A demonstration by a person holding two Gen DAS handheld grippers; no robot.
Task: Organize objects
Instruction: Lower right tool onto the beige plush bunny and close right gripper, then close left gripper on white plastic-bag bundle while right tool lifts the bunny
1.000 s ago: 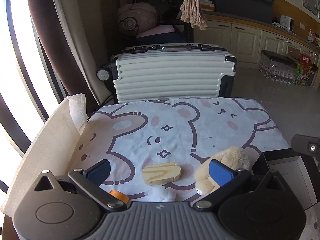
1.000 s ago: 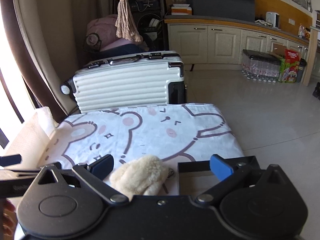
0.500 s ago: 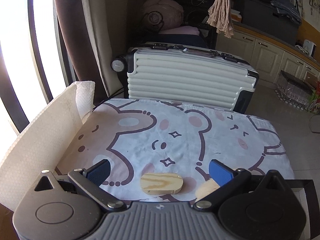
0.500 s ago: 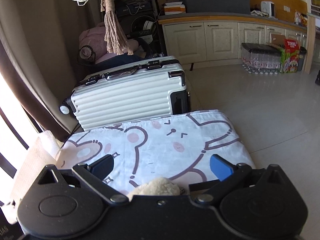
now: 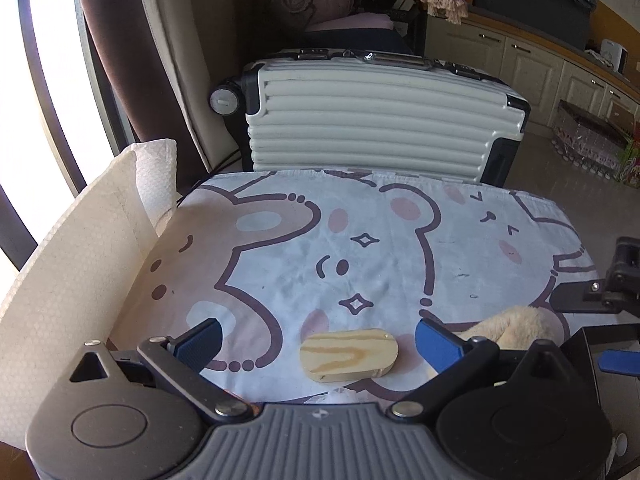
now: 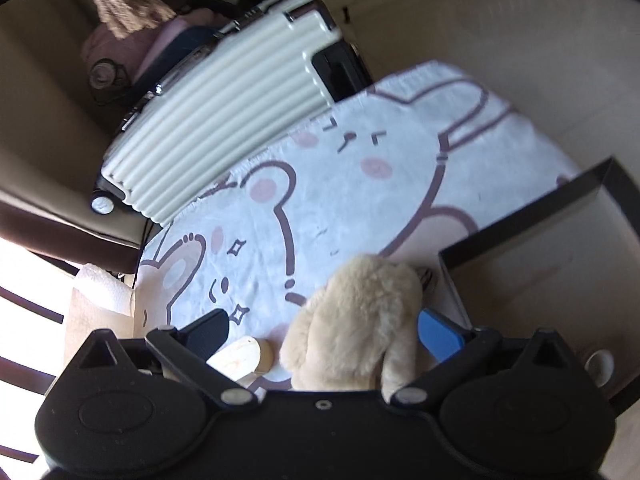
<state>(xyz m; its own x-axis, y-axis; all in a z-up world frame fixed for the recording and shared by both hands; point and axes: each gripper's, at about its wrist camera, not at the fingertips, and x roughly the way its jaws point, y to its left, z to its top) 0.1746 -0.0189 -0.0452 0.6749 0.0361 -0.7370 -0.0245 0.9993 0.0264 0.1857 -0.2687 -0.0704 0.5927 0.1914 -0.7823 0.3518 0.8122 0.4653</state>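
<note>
Left wrist view, left gripper (image 5: pixel 318 342) spread wide over the desk (image 5: pixel 400 248), wooden block (image 5: pixel 349 354) seen between its fingers, fluffy toy (image 6: pixel 360 328) at 3 o'clock, right gripper (image 6: pixel 324 330) spread around it.

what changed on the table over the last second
The right gripper rolled to a tilt and swung back down over the plush toy, which now sits between its open fingers, ungripped. The left gripper stays open over the wooden block. Block, toy and black box have not moved.
</note>
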